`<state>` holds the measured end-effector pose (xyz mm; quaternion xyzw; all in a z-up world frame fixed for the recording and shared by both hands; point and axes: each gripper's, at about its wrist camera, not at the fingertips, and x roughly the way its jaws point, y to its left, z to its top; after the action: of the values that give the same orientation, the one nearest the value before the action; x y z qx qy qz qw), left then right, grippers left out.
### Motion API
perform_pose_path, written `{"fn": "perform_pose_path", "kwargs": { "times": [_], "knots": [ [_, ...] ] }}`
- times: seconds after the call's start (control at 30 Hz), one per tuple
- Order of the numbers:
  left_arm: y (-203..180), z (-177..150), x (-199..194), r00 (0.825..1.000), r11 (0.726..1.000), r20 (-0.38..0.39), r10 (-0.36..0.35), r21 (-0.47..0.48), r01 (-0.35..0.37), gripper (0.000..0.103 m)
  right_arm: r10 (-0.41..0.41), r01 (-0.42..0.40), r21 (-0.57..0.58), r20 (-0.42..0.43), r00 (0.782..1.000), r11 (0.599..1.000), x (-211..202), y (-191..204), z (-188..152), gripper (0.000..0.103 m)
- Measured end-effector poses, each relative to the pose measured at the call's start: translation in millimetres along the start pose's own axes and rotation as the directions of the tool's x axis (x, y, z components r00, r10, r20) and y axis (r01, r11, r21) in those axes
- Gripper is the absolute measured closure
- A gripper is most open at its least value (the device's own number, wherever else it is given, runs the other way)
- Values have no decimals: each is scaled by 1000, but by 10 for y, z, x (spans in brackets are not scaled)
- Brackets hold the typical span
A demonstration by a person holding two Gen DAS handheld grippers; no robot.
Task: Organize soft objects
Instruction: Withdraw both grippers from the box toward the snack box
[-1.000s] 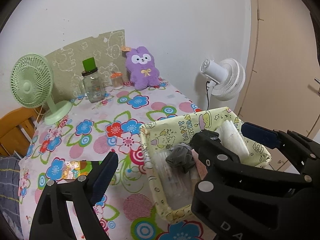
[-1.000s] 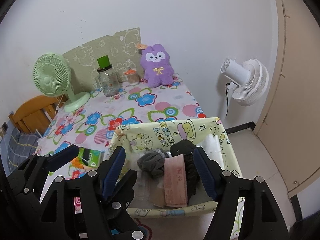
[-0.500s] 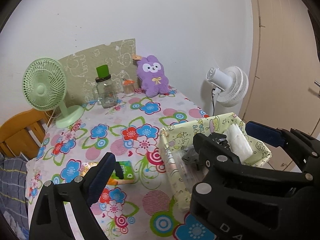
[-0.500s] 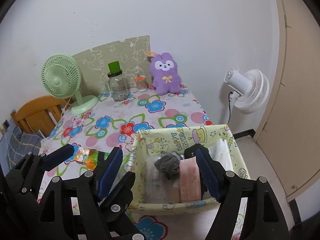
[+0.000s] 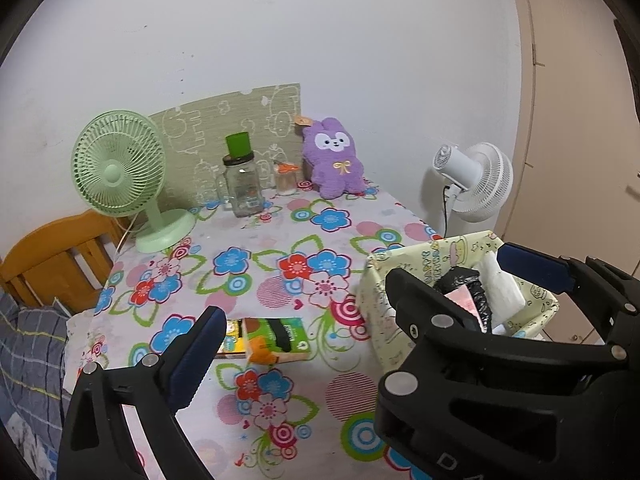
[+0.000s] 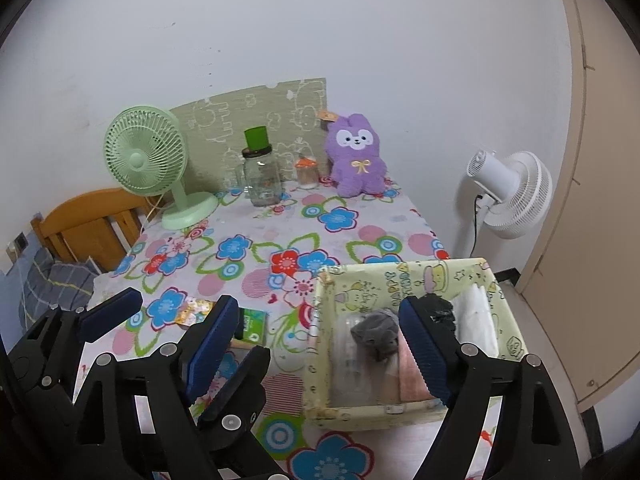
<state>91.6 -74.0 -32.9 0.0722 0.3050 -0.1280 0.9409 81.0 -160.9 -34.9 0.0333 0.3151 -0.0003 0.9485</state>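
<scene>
Both grippers hover above the near end of a table covered in a flowered tablecloth [image 6: 280, 236]. The left gripper [image 5: 360, 304] has its jaws spread wide with nothing between them. The right gripper [image 6: 320, 344] is likewise wide open and empty, its blue pads standing either side of the basket's left half in the right wrist view.

A pale yellow fabric basket [image 6: 404, 280] printed with cartoon figures sits at the table's near right corner, by the right edge. Inside it lie the soft things: a grey balled-up sock [image 6: 376, 334] near the middle, a folded pink cloth [image 6: 412, 380] just right of it against the near wall, a crumpled black item [image 6: 438, 308] behind that, and a white folded cloth [image 6: 478, 320] along the right wall. A clear plastic packet [image 6: 348, 360] fills the left part.

Left of the basket, flat on the tablecloth, lies a green tissue pack [image 5: 286, 334] touching an orange-and-yellow printed packet [image 5: 260, 350].

At the far edge, a purple plush bunny [image 6: 356, 160] sits upright against the wall near the far right corner. Left of it stand a small orange-lidded jar [image 6: 306, 174] and a glass jar with a green cap [image 6: 262, 176], with a mint green desk fan [image 6: 152, 168] at the far left corner. A white floor fan [image 6: 508, 196] stands beyond the table's right edge.
</scene>
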Motion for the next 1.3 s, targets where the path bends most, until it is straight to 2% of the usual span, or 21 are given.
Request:
{"fn": "perform_pose_path", "kwargs": {
  "times": [0.57, 1.1, 1.3],
  "knots": [
    [471, -95, 57, 998, 997, -3, 62, -50, -62, 3, 42, -43, -37, -27, 999, 998, 219, 443, 17, 14],
    [871, -238, 323, 993, 991, -68, 99, -79, -104, 3, 57, -63, -57, -97, 994, 996, 638, 800, -33, 14],
    [1012, -304, 423, 989, 987, -93, 119, -96, -128, 3, 44, -50, -88, -68, 997, 995, 769, 922, -68, 10]
  ]
}}
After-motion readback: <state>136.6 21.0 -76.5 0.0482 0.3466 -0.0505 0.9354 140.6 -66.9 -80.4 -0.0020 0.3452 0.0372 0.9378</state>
